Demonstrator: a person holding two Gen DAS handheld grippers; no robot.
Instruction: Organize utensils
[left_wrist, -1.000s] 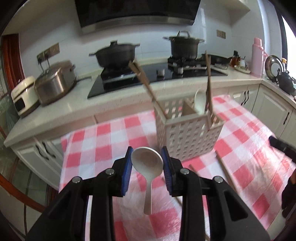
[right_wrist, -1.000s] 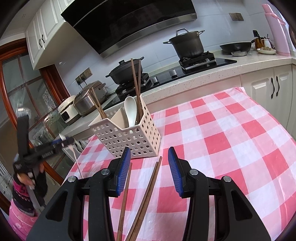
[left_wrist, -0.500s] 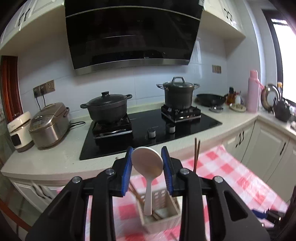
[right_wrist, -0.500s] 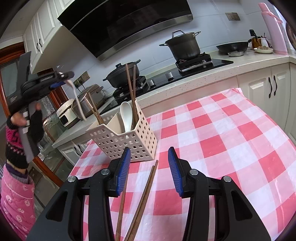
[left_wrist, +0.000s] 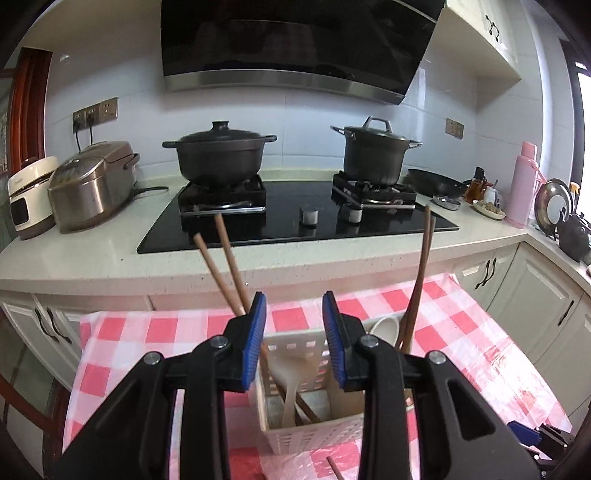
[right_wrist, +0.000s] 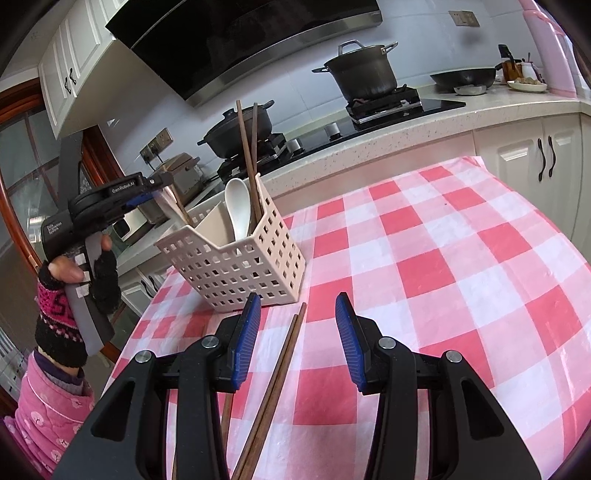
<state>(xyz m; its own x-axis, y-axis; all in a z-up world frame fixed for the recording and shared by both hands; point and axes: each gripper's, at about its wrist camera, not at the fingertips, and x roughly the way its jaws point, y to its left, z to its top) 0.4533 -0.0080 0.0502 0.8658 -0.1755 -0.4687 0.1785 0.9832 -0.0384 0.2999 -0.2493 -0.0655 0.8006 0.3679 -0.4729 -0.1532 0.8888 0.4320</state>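
Note:
A white slotted utensil basket (left_wrist: 314, 434) (right_wrist: 236, 266) stands on the red-checked tablecloth (right_wrist: 443, 258). It holds two white spoons (left_wrist: 290, 384) (right_wrist: 237, 210) and several wooden chopsticks (left_wrist: 227, 266) (right_wrist: 248, 147). My left gripper (left_wrist: 294, 336) is open and empty just above the basket; it also shows in the right wrist view (right_wrist: 147, 190). My right gripper (right_wrist: 298, 339) is open and empty, low over a pair of dark chopsticks (right_wrist: 280, 373) lying on the cloth in front of the basket.
Behind the table runs a counter with a black hob (left_wrist: 295, 218), two dark pots (left_wrist: 219, 155) (left_wrist: 373, 151), a rice cooker (left_wrist: 88, 184), a pan and a pink flask (left_wrist: 524, 184). White cabinets (right_wrist: 546, 158) stand to the right.
My left gripper lifted the white spoon from the cloth, carried it over the basket and let it go; the spoon now lies in the basket. The right gripper has barely moved.

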